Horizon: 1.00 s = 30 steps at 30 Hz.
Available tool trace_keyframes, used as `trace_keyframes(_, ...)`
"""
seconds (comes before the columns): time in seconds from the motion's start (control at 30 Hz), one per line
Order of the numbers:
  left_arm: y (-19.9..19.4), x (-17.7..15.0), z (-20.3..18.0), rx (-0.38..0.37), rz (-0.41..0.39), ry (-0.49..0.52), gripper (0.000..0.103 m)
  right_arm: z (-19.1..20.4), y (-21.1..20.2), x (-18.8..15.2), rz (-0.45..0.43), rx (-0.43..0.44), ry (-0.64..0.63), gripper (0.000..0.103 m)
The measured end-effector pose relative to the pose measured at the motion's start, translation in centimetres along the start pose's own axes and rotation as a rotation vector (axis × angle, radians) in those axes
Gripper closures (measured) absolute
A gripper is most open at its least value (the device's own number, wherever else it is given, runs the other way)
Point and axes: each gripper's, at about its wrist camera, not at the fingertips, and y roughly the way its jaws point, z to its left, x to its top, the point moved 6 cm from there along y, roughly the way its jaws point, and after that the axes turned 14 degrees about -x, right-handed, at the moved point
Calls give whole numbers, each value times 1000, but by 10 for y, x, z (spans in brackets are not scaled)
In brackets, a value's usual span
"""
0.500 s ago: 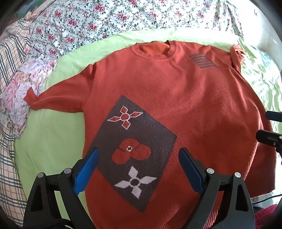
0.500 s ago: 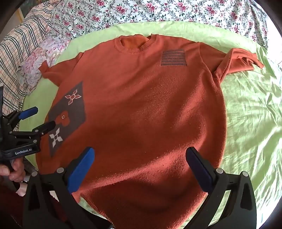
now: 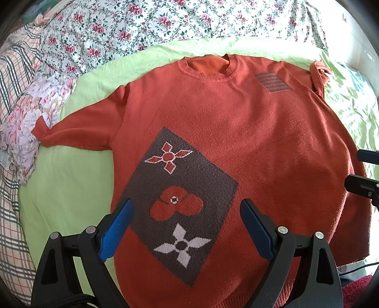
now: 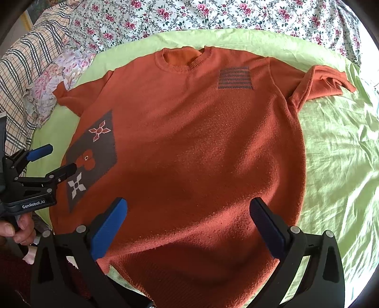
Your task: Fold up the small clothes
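Observation:
An orange knit sweater (image 3: 236, 132) lies flat, front up, on a light green sheet (image 3: 66, 189), collar at the far side and both sleeves spread out. It bears a grey diamond patch with flowers (image 3: 180, 201) and a small striped patch (image 3: 272, 81). My left gripper (image 3: 187, 220) is open and empty, hovering over the diamond patch near the hem. My right gripper (image 4: 189, 220) is open and empty above the sweater (image 4: 201, 142) at its lower middle. The left gripper also shows at the left edge of the right wrist view (image 4: 51, 158).
Floral bedding (image 3: 165, 21) lies beyond the green sheet, with a plaid blanket (image 3: 11, 71) and a pale flowered cloth (image 3: 28, 118) on the left. The green sheet (image 4: 338, 165) extends wrinkled to the right of the sweater. The right gripper's fingers (image 3: 362, 184) show at the right edge of the left wrist view.

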Motion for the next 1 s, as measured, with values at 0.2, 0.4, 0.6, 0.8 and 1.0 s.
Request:
trace_keyframes(0.2, 0, 0, 0, -1, 0, 0, 11, -5, 0, 2, -30, -27, -18, 0)
trace_keyframes(0.4, 0, 0, 0, -2, 2, -1, 11, -4, 0, 2, -24, -22, -14, 0)
trace_keyframes(0.6, 5, -7, 7, -1, 5, 0, 11, -4, 1, 1, -10, -24, -18, 0)
trace_keyframes(0.8, 7, -10, 7, -3, 20, 0, 11, -2, 1, 2, -11, -9, -7, 0)
trace_keyframes(1.0, 9, -3, 4, -4, 61, -5, 11, -3, 1, 2, -16, -30, -20, 0)
